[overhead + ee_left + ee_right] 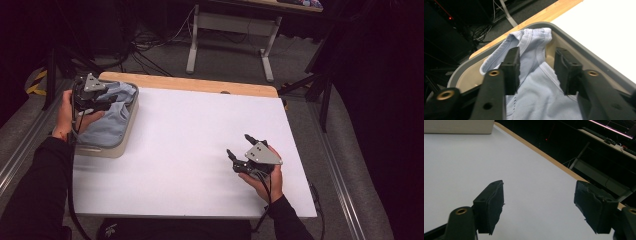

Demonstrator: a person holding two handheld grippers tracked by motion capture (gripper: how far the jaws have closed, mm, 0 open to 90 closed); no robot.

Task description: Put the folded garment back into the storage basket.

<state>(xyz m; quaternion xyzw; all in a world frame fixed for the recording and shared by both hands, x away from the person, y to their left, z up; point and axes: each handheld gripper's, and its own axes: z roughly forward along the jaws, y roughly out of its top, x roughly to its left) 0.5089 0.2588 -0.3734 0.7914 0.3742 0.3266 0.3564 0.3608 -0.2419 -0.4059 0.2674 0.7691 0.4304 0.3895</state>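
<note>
We see a white table (200,150) with a light wooden strip along its far edge. At its far left corner sits a beige bin (122,137) with a grey rim, and a pale blue cloth (107,125) lies inside it, one hemmed end bunched up against the bin's far wall.

Our left gripper (536,65) hangs over the bin, pointing down into it. Its jaws are parted, with the cloth lying between and below them; the left pad (511,67) sits close against a fold, but we see no pinch on the fabric.

Our right gripper (539,207) hovers over the bare near right part of the table, well apart from the bin. Its jaws are spread wide with nothing between them.

Beyond the table we see a grey carpeted floor (225,65) strewn with dark cables, and the pale metal legs of a desk (230,30) farther back. The room around is dim, nearly black at the right. A metal rail (345,185) runs along the floor on the right side of the table, and yellow and black tape (37,82) marks the floor at far left.
</note>
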